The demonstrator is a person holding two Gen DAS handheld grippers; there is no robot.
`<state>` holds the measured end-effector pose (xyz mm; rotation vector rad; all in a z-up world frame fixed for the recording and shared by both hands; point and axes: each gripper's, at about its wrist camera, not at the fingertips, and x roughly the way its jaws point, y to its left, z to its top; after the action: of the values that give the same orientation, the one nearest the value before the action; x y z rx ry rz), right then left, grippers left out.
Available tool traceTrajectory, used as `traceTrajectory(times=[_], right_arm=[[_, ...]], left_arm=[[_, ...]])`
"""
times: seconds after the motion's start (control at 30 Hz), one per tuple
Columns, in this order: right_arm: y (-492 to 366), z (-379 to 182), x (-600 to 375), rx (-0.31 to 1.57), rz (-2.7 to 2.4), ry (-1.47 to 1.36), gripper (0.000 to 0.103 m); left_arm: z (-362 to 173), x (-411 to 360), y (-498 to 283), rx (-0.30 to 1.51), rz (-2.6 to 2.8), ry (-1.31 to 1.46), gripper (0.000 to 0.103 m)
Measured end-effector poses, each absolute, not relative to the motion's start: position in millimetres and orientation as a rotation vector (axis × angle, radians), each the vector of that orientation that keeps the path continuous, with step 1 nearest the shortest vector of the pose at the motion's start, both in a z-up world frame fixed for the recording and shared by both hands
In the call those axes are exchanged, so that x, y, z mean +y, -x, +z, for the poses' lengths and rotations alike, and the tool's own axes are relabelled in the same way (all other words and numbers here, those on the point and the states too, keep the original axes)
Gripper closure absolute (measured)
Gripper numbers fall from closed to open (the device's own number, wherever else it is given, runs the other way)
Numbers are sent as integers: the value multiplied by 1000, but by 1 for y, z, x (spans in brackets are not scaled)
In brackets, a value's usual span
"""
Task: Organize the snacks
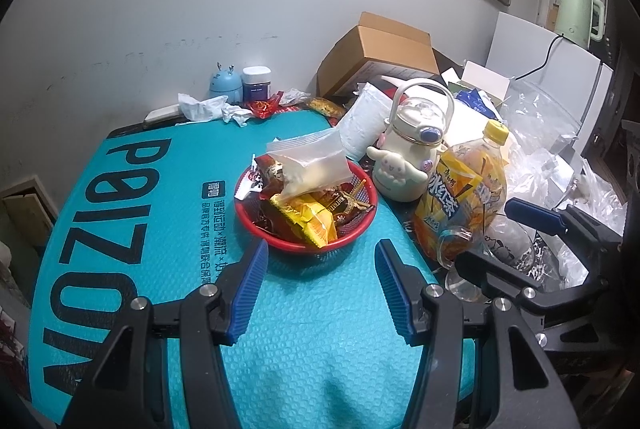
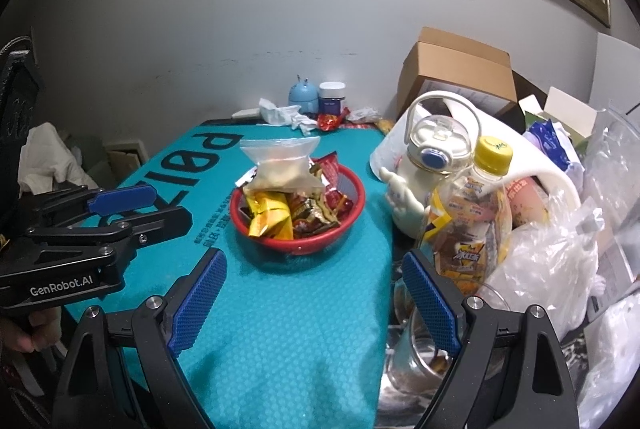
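A red plastic basket (image 1: 280, 243) (image 2: 316, 247) sits on a teal mat (image 1: 160, 229), heaped with snack packets. A clear zip bag (image 1: 310, 165) (image 2: 282, 165) of pale pieces lies on top, above a yellow packet (image 1: 310, 221) (image 2: 270, 215) and several red and brown wrappers. My left gripper (image 1: 320, 244) hovers just short of the basket's near rim, open and empty. It also shows at the left of the right wrist view as the left gripper (image 2: 172, 205). My right gripper (image 2: 312, 255) is open wide and empty, a little nearer than the basket. In the left wrist view the right gripper (image 1: 484, 235) is by the bottle.
Right of the mat stand a cream cartoon flask (image 1: 408, 157), an iced tea bottle (image 1: 460, 189) and a glass cup (image 1: 508, 249), among plastic bags (image 2: 552, 253). A cardboard box (image 1: 384, 53), crumpled tissues (image 1: 204, 107), a blue gadget (image 1: 226, 83) and a jar (image 1: 256, 79) line the wall.
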<state>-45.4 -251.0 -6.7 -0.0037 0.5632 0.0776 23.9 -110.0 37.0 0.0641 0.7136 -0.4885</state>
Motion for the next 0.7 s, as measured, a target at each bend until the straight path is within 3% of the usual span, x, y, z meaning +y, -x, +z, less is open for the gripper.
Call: traceTrajectory(times=[0.7], right_arm=[[40, -9, -256, 577, 76, 9, 13]], left_arm=[[37, -114, -28, 715, -487, -72, 48]])
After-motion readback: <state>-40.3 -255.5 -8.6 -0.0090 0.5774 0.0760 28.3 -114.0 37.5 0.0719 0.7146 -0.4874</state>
